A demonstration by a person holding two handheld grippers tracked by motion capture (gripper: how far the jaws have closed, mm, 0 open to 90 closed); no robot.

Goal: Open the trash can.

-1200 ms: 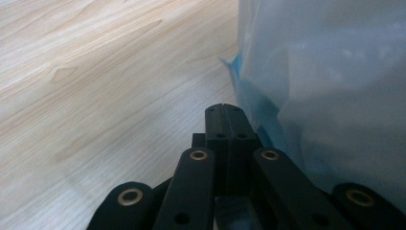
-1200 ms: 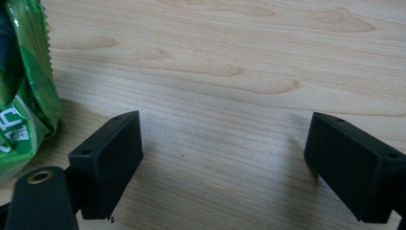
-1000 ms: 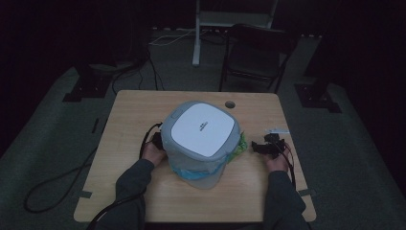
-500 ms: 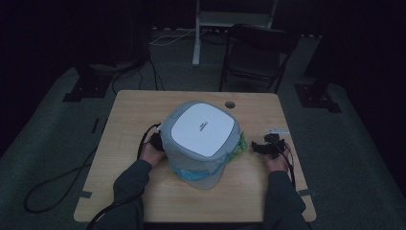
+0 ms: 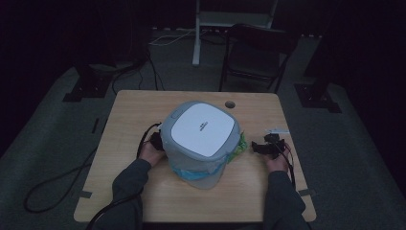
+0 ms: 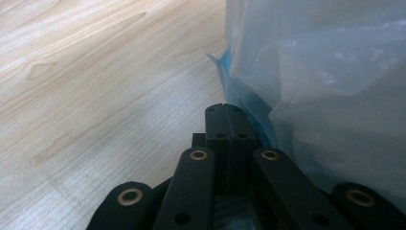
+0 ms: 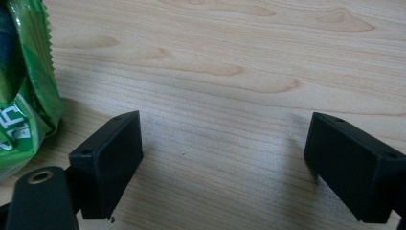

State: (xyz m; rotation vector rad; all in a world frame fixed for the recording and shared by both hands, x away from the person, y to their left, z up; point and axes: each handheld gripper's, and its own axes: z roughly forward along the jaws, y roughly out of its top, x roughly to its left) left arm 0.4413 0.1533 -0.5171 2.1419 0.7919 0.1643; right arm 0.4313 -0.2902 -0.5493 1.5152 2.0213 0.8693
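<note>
Pale wood grain runs under both grippers here, and the left gripper point(image 6: 224, 115) has its fingers pressed flat together at the foot of the bin, right against the blue liner bag point(image 6: 249, 115) — whether a sliver of that film is pinched between them, I can't tell. Over on the other side, the right gripper point(image 7: 222, 158) has its fingers spread wide with nothing between them, low over bare table point(image 7: 249, 57), a green snack wrapper point(image 7: 24, 86) lying just beside the one finger. Pull back to the high view and there's the grey bin point(image 5: 201, 143) in the middle of the table, white lid point(image 5: 203, 130) on top, blue liner bunched around its lower half, the wrapper tucked against its right flank. My read: the bag work is early or midway — the liner isn't drawn up or free yet, and the wrapper is not yet in the bin. Beyond the table, a dark chair point(image 5: 256, 52) waits.
</note>
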